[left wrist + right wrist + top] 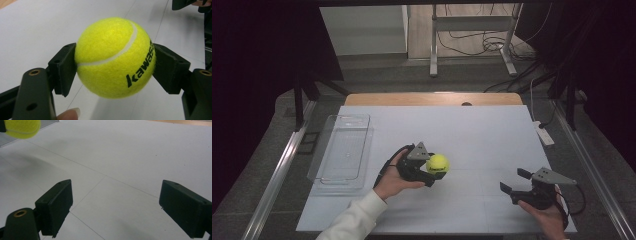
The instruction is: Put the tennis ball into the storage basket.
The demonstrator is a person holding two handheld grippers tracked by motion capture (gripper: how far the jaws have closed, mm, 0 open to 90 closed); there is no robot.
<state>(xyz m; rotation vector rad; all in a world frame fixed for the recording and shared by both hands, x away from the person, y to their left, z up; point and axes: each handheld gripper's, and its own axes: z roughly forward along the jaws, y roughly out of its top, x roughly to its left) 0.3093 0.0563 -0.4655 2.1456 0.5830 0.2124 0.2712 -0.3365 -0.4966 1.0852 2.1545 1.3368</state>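
Left tongs (433, 172) clamp a yellow tennis ball (438, 164) between their two black pads, one pad pressing each side of the ball, as the left gripper view shows up close (115, 57). Black lettering runs across the ball's felt beside a white seam. The ball hangs just above the white desk (472, 135), a little left of the desk's middle, with a soft shadow under it. A hand in a white sleeve (354, 220) grips the body of these tongs from the lower left. Right tongs (513, 181) hover near the desk's front right corner, their pads standing wide apart with nothing between them; the right gripper view looks between them (115, 207) onto bare white surface crossed by thin lines, with the ball at its top left corner (22, 128). A clear plastic tray (341, 150) lies at the left edge of the desk, long side running front to back, and it looks empty. It sits near the left tongs but apart from them. Between the two pairs of tongs the surface is open, as is the whole far half up to the wooden strip (432, 98) along the back edge. Beyond the right edge lies a white power strip (544, 134) on the grey floor.
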